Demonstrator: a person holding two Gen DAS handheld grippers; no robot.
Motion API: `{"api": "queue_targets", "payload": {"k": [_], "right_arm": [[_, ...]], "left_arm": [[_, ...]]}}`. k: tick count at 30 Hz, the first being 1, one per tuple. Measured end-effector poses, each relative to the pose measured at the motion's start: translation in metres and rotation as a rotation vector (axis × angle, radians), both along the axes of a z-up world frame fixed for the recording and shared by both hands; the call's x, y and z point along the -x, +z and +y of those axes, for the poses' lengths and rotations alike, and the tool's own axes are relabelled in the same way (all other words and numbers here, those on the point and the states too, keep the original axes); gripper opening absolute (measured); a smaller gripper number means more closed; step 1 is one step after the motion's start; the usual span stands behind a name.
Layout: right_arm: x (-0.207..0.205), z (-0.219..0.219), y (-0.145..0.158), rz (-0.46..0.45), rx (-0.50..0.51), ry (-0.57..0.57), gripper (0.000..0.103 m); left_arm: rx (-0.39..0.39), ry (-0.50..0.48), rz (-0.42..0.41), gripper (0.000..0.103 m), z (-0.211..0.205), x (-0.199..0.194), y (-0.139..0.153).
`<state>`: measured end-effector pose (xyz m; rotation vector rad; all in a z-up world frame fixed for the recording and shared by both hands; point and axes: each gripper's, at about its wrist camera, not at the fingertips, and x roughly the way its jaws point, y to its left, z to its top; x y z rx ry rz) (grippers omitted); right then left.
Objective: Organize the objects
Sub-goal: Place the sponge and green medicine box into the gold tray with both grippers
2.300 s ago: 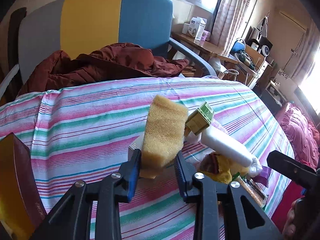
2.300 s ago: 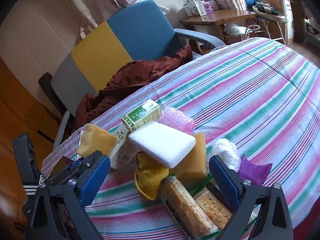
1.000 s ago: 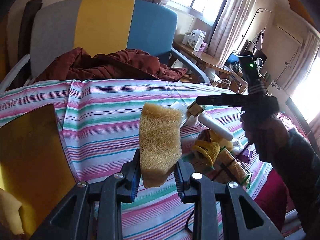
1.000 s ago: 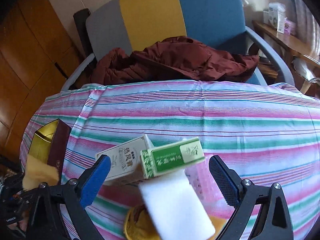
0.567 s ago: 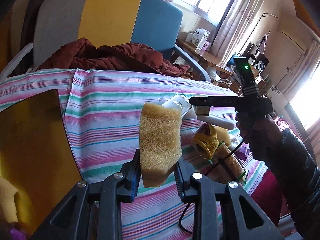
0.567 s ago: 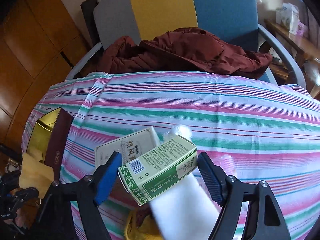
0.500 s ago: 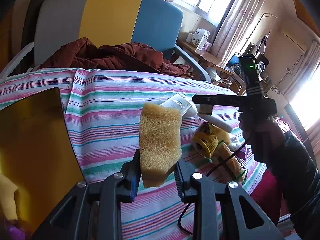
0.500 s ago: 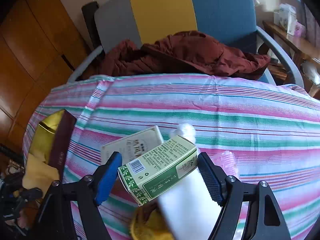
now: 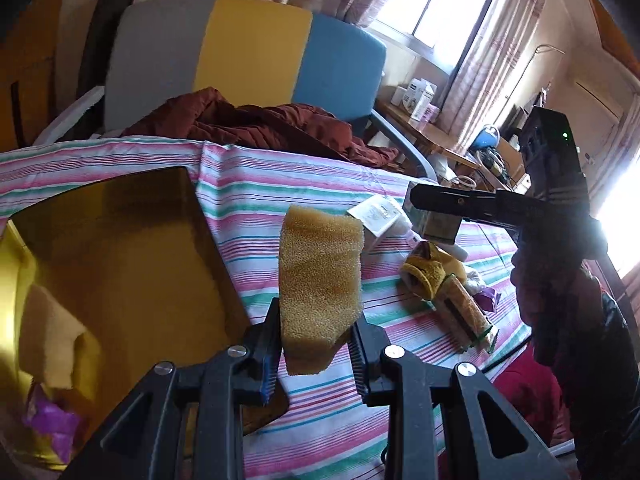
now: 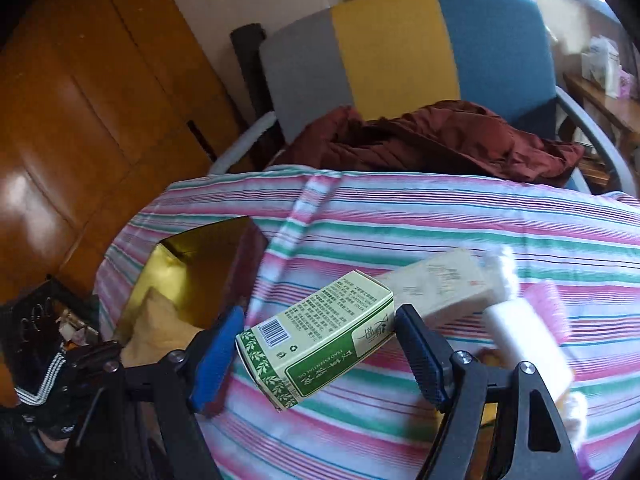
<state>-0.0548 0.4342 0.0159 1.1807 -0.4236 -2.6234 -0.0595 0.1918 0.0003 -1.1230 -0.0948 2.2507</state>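
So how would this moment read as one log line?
left claw: shut on yellow foam sponge | right claw: shut on green cardboard carton | gold open box: on striped cloth

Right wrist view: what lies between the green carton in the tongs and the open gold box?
Only bare striped cloth shows between the green carton and the gold box, apart from the tongs' own blue pad; nothing else lies there in the right wrist view.

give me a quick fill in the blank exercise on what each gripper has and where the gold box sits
1. The left gripper is shut on a yellow ____.
2. The right gripper grips a ____ carton with a barcode.
3. The gold box sits on the ____ tablecloth.
4. A dark red jacket lies on the ____.

Missing words: sponge; green; striped; chair
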Motion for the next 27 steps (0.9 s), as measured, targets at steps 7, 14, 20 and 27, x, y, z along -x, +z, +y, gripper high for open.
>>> {"api": "queue_targets", "payload": {"k": [7, 14, 20, 27], "right_arm": [[0.015, -0.078, 0.008, 0.002, 0.022, 0.094, 0.078], [0.039, -0.143, -0.002, -0.059, 0.018, 0.145, 0.078], [0.068, -0.184, -0.01, -0.095, 0.0, 0.12, 0.078], [0.081, -0.204, -0.01, -0.067, 0.102, 0.079, 0.091]], "left_arm": [[-0.034, 0.151, 0.049, 0.029, -0.072, 0.004, 0.018], [0.026, 0.326, 0.11, 0.029, -0.143, 0.041, 0.025], [0.084, 0.422, 0.102, 0.034, -0.182, 0.089, 0.012], [0.058, 0.495, 0.032, 0.049, -0.208, 0.097, -0.004]]}}
